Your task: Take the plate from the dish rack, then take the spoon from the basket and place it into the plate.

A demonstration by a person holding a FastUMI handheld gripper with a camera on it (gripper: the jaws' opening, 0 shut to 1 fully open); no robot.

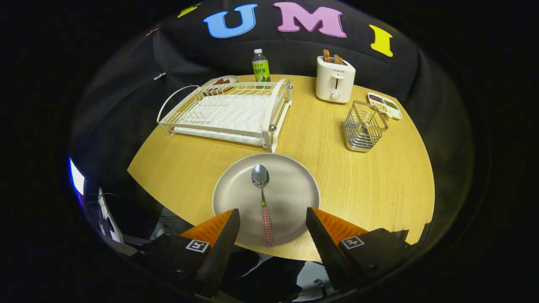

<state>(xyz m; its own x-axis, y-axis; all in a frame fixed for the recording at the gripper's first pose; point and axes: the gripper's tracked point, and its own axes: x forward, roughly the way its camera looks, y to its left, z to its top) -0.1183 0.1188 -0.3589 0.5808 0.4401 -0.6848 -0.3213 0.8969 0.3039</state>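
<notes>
While your tool (273, 219) has its fingers spread wide and holds nothing, the spoon (262, 198) lies in the plate (286, 193) in the lower middle of the frame, bowl end away from you and its handle between the fingers. The plate sits flat on the bench (370, 185). Above it to the left is the dish rack (227, 111), and the basket (364, 126) stands to the upper right.
</notes>
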